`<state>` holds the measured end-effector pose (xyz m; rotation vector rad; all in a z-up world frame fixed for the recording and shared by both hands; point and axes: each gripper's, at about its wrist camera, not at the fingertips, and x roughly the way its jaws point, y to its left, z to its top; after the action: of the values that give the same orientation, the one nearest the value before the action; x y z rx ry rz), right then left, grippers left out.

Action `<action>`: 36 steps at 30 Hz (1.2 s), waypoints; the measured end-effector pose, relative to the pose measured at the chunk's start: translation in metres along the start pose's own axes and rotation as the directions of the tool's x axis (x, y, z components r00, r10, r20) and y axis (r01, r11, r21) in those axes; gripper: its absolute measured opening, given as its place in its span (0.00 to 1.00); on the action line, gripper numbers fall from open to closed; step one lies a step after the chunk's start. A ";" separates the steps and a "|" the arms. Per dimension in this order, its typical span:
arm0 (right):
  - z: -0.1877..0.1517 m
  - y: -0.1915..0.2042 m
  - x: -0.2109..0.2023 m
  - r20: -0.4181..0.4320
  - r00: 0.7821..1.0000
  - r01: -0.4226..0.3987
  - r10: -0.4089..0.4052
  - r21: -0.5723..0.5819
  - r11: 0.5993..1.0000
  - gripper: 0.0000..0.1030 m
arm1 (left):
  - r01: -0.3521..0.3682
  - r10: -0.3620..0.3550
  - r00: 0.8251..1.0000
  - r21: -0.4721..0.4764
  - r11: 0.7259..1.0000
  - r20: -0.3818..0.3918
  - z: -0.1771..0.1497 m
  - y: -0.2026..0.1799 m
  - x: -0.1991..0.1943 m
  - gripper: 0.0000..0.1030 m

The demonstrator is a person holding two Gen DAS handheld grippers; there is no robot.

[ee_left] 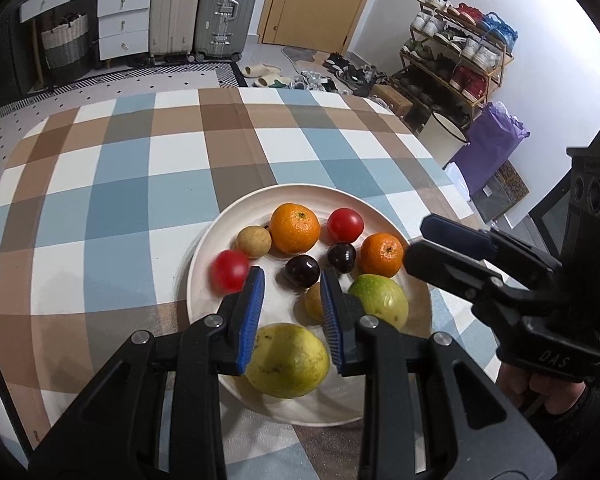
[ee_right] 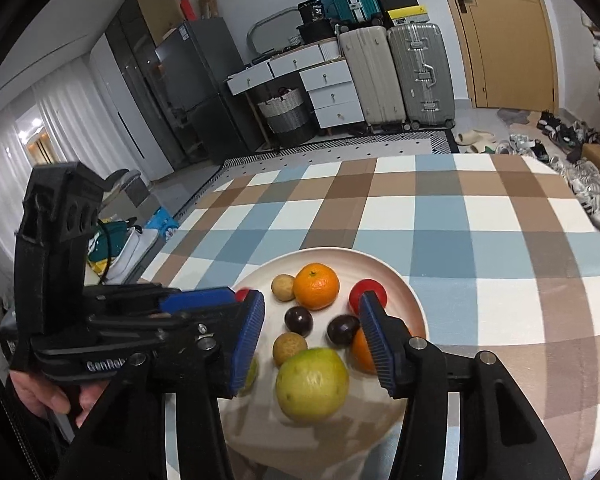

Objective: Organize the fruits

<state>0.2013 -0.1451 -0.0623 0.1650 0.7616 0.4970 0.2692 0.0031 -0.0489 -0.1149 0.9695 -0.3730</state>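
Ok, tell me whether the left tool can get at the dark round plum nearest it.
Probably yes: the left tool is open, and the dark round plum lies just ahead of its fingertips, uncovered.

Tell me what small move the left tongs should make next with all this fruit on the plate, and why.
Probably ease the left tongs forward and down over a dark plum on the white plate. They are open and empty, and that plum sits just past the tips, with the yellow-green fruit below them. The right tongs are open and empty too.
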 end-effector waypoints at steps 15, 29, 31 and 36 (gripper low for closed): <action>-0.014 0.024 -0.049 0.101 0.995 0.014 -0.009 -0.044 0.999 0.76 | -0.106 0.103 0.989 0.021 0.994 0.105 -0.030 -0.021 -0.055 0.57; -0.035 0.042 -0.107 0.281 0.959 0.051 -0.030 -0.065 0.997 0.98 | -0.186 0.185 0.958 -0.016 0.982 0.221 -0.061 -0.041 -0.110 0.89; -0.039 0.043 -0.113 0.310 0.950 0.061 -0.039 -0.061 0.996 0.99 | -0.219 0.216 0.940 -0.016 0.976 0.263 -0.068 -0.046 -0.118 0.99; -0.053 0.046 -0.122 0.346 0.937 0.083 -0.051 -0.078 0.993 0.99 | -0.263 0.250 0.905 -0.009 0.965 0.344 -0.089 -0.055 -0.131 0.99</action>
<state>0.0724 -0.1657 -0.0099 0.1354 0.3995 0.4220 0.1159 0.0053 0.0176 -0.0153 0.6204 -0.1203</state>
